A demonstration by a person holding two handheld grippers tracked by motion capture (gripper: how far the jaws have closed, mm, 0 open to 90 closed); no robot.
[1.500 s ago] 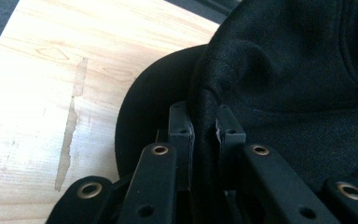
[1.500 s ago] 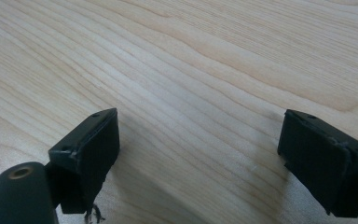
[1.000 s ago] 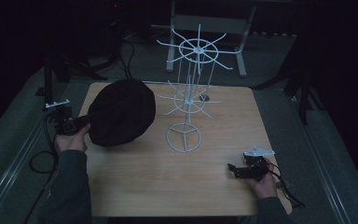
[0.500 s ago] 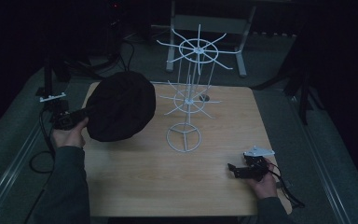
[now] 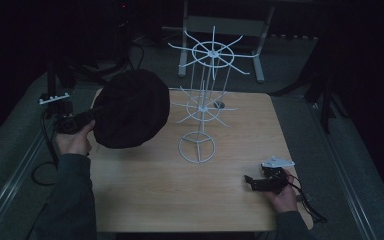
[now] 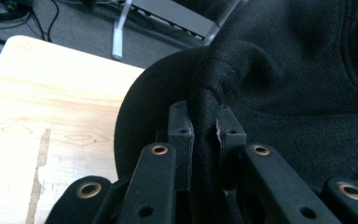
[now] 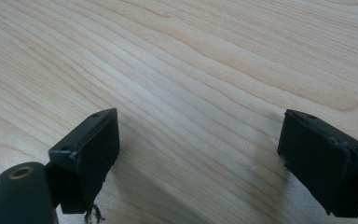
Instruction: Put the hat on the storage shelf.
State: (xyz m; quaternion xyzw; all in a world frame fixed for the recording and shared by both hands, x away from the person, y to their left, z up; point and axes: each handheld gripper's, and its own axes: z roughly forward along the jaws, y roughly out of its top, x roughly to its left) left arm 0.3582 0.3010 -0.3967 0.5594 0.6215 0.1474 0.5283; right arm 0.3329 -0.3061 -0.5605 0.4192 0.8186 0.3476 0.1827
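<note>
A round black cloth hat [image 5: 130,107] hangs in the air over the table's left edge, held by its rim. My left gripper [image 5: 92,116] is shut on that rim; in the left gripper view the black fabric [image 6: 279,79] is pinched between the two jaws of the left gripper [image 6: 205,126]. A white wire rack [image 5: 202,100] with spoked tiers stands on a ring base at the middle of the wooden table [image 5: 180,190]. My right gripper [image 5: 252,182] rests low at the table's front right, and in its own view the right gripper [image 7: 198,140] stands open over bare wood.
A grey metal stand [image 5: 220,25] sits on the floor behind the table. Cables [image 5: 45,170] trail on the floor at the left. A dark tripod leg [image 5: 325,100] stands beyond the right edge.
The left hand has lifted the hat a little higher and shifted it slightly toward the rack. The right gripper has stayed put.
</note>
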